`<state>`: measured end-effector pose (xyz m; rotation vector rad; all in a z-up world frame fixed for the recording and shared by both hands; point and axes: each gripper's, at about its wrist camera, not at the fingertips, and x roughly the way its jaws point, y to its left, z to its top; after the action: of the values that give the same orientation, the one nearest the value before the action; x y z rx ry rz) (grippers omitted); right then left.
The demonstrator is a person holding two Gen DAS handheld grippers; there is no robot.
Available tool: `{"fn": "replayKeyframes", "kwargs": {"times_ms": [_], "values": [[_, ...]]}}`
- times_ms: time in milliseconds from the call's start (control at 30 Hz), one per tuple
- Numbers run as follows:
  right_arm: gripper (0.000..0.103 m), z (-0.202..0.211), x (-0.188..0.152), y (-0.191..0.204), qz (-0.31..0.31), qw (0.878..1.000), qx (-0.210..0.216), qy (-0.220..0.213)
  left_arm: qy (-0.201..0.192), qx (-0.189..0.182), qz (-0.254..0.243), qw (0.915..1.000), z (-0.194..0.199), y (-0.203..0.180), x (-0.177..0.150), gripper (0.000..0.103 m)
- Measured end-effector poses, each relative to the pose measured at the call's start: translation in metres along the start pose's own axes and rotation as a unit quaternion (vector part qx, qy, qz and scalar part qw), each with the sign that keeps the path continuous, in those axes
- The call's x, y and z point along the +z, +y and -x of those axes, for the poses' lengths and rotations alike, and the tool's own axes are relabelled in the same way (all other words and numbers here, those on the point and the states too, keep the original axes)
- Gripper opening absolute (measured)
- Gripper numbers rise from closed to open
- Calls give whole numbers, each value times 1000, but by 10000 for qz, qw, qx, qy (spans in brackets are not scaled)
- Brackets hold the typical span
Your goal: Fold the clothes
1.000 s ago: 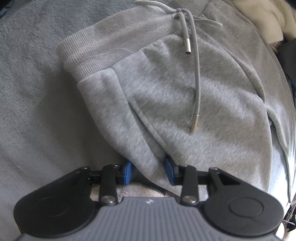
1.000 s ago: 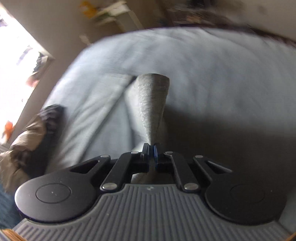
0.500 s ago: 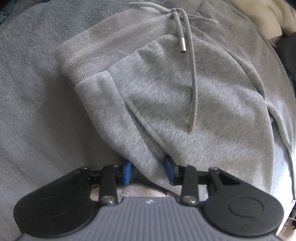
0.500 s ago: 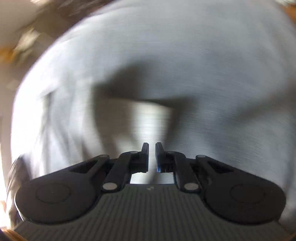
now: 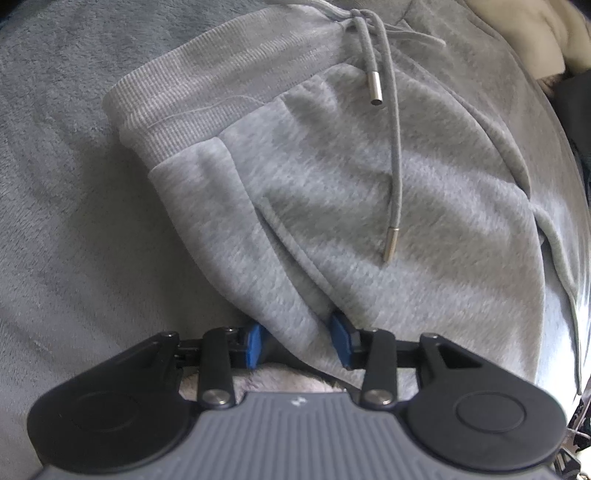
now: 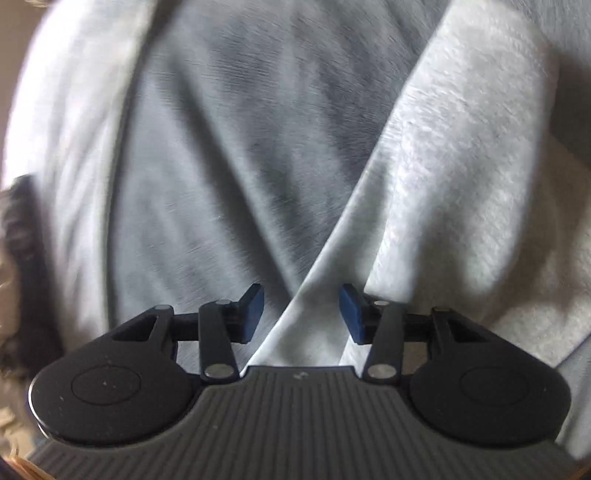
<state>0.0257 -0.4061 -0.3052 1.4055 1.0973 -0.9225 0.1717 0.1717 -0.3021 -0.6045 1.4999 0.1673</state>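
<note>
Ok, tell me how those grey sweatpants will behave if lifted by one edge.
The sweatpants will likely droop and unfold, since the thick fleece already lies in soft folds. The drawstring lies loose, so its metal tips would probably swing. The fuzzy blanket underneath may drag on them.

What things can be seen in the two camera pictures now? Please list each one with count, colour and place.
sweatpants: one, grey, lying on the blanket, waistband at upper left in the left wrist view
drawstring: one, grey with two metal tips, lying over the sweatpants
blanket: one, blue-grey fleece, under everything
beige fabric: one, top right corner, left wrist view
left gripper: one, black with blue fingers, jaws opening, a fold of sweatpants between them
right gripper: one, black with blue fingers, jaws opening, pale fabric between them, not pressed
</note>
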Motion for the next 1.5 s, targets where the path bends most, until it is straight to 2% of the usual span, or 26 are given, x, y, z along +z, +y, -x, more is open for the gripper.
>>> {"fn": "replayKeyframes", "kwargs": {"times_ms": [133, 233, 367, 400, 433, 533, 633, 700, 800, 867, 933, 967, 1100, 1200, 1300, 1333, 1367, 1500], "values": [[44, -7, 2, 5, -222, 9993, -312, -48, 94, -62, 58, 9999, -4, -3, 3, 41], [39, -6, -2, 6, -342, 9983, -467, -94, 151, -99, 99, 9998, -8, -6, 5, 42], [21, -3, -5, -3, -689, 9957, -589, -208, 196, -135, 163, 9996, -12, -10, 8, 42], [11, 0, -8, -1, -633, 9959, -565, -302, 207, -150, 192, 9995, -13, -11, 8, 42], [5, 4, -11, 1, -562, 9962, -535, -403, 219, -164, 221, 9994, -13, -11, 9, 42], [3, 29, -25, 16, -97, 9970, 118, -762, 253, -226, 344, 9988, -16, -13, 11, 42], [3, 76, -49, 51, 731, 9868, 919, -1114, 255, -259, 352, 9987, -18, -16, 15, 42], [3, 116, -64, 68, 1064, 9726, 1653, -1245, 235, -280, 391, 9986, -17, -18, 15, 42], [3, 185, -70, 84, 1599, 9394, 2586, -1583, 177, -369, 581, 9975, -14, -21, 12, 42], [3, 220, -69, 97, 1851, 9190, 2967, -1820, 134, -405, 648, 9970, -12, -23, 10, 42], [3, 238, -71, 85, 1889, 9074, 3186, -1985, 88, -422, 667, 9968, -11, -26, 7, 42], [3, 237, -57, 80, 1878, 9055, 3204, -2052, 64, -431, 676, 9968, -11, -28, 6, 42], [2, 210, -45, 7, 1173, 9251, 2955, -2076, -19, -418, 638, 9971, -9, -35, 2, 41], [3, 146, -42, -67, 544, 9471, 2353, -2115, -53, -381, 619, 9973, -11, -39, 4, 41], [4, 80, -35, -146, -401, 9647, 1924, -1755, -45, -277, 557, 9981, -14, -46, 12, 41], [6, 67, -32, -166, -619, 9694, 1662, -1698, -31, -229, 517, 9984, -16, -49, 16, 41], [6, 59, -28, -182, -716, 9730, 1391, -1698, -24, -188, 489, 9986, -17, -52, 19, 41], [7, 69, -16, -217, -882, 9702, 980, -2031, -25, -41, 393, 9992, -20, -64, 28, 42]]}}
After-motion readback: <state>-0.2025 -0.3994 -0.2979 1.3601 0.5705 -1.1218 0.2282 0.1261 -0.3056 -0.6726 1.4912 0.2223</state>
